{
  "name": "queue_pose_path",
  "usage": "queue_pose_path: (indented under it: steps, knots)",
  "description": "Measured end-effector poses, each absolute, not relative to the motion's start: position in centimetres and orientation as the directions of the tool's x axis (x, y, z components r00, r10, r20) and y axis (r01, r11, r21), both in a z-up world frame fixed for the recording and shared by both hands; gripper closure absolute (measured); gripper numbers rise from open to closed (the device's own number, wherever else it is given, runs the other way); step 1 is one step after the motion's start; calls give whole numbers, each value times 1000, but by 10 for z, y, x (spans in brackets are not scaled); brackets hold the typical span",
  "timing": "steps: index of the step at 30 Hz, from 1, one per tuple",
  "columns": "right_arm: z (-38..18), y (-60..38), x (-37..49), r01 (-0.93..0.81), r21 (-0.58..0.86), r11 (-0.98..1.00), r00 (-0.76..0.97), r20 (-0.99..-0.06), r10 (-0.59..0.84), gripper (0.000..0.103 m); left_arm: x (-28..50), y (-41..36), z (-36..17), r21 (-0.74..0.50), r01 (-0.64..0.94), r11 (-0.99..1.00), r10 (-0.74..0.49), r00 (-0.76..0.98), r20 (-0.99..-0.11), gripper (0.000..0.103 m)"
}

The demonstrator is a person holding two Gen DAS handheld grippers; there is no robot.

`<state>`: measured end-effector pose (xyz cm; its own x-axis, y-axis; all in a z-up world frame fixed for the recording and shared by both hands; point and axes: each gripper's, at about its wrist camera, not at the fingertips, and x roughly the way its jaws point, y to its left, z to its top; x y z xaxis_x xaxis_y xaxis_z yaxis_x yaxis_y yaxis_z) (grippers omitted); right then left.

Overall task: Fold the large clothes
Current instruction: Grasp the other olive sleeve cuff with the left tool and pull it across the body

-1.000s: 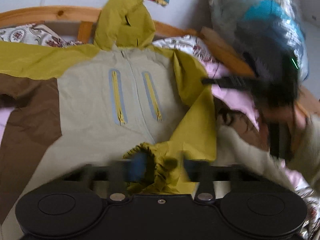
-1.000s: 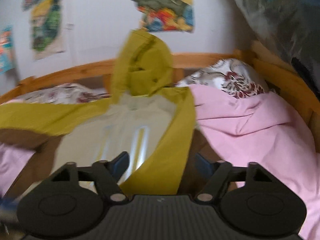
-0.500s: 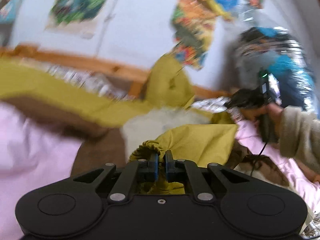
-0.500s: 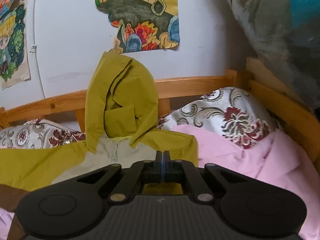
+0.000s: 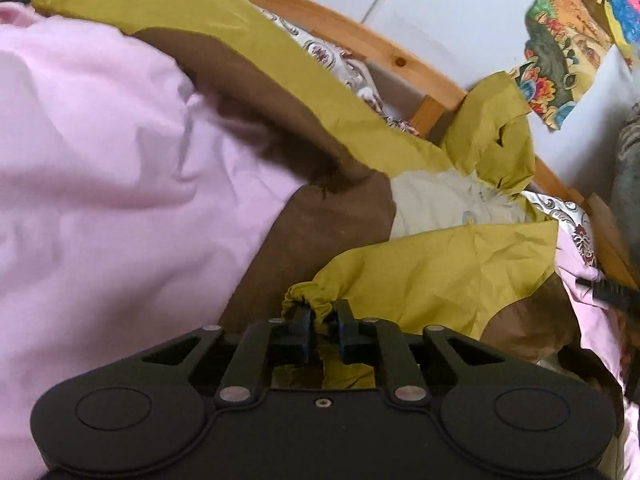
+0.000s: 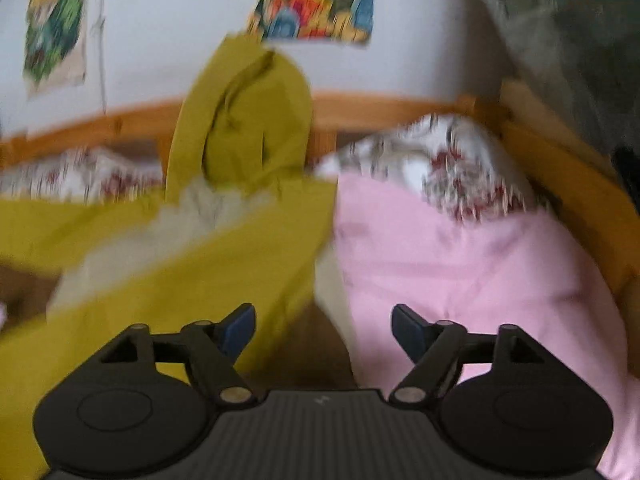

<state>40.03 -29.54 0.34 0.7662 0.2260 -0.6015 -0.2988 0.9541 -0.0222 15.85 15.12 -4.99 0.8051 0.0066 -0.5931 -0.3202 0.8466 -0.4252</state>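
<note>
A large hooded jacket point(image 5: 432, 200), mustard, beige and brown, lies front up on a pink duvet point(image 5: 100, 184). Its hood point(image 5: 492, 136) leans against the wooden headboard. My left gripper point(image 5: 323, 322) is shut on the gathered mustard cuff point(image 5: 308, 296) of one sleeve, which is folded across the jacket body. The other sleeve point(image 5: 192, 24) stretches away to the upper left. My right gripper point(image 6: 323, 326) is open and empty, low over the jacket's right edge point(image 6: 224, 280), where mustard cloth meets the duvet point(image 6: 460, 280). The right wrist view is blurred.
A wooden bed frame point(image 5: 400, 60) runs along the wall behind, with floral pillows point(image 6: 440, 168) against it. Colourful paper pictures point(image 5: 560, 52) hang on the white wall. A grey and blue bundle point(image 6: 560, 32) sits at the far right.
My right gripper was shut half a second ago and has opened and dropped lower. My left gripper stays shut on the cuff and has carried it leftwards across the jacket.
</note>
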Motion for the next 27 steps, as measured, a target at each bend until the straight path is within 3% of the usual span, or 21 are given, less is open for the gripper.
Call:
queue_pose_path:
  steps: [3, 7, 9, 10, 13, 17, 20, 22, 27]
  knots:
    - [-23, -293, 398, -321, -24, 947, 700, -679, 220, 20, 160, 147, -50, -370, -297, 880, 18, 801, -598, 87]
    - [-27, -294, 393, -296, -32, 955, 731, -650, 205, 80, 156, 136, -41, -346, -245, 906, 5, 822, -569, 93]
    - [-13, -305, 386, -262, -18, 965, 775, -599, 199, 96, 152, 128, -35, -356, -203, 912, -23, 842, -539, 94]
    - [-4, -313, 381, -239, -20, 971, 811, -554, 189, 99, 152, 123, -32, -355, -179, 918, -37, 850, -525, 94]
    - [6, -336, 380, -186, -24, 982, 852, -502, 149, 100, 155, 102, -34, -312, -137, 940, -59, 836, -545, 95]
    - [-13, -346, 398, -145, -29, 989, 790, -605, 98, 99, 167, 80, -56, -253, -118, 960, -81, 749, -657, 94]
    - [-2, -342, 397, -169, -26, 985, 821, -556, 126, 91, 164, 83, -58, -250, -105, 963, -92, 741, -665, 91]
    - [12, -334, 409, -219, -11, 976, 833, -523, 180, 60, 161, 92, -55, -278, -90, 956, -123, 739, -663, 88]
    - [28, -305, 480, -298, 62, 953, 807, -516, 286, 43, 166, 98, -47, -268, -60, 962, -137, 740, -658, 82]
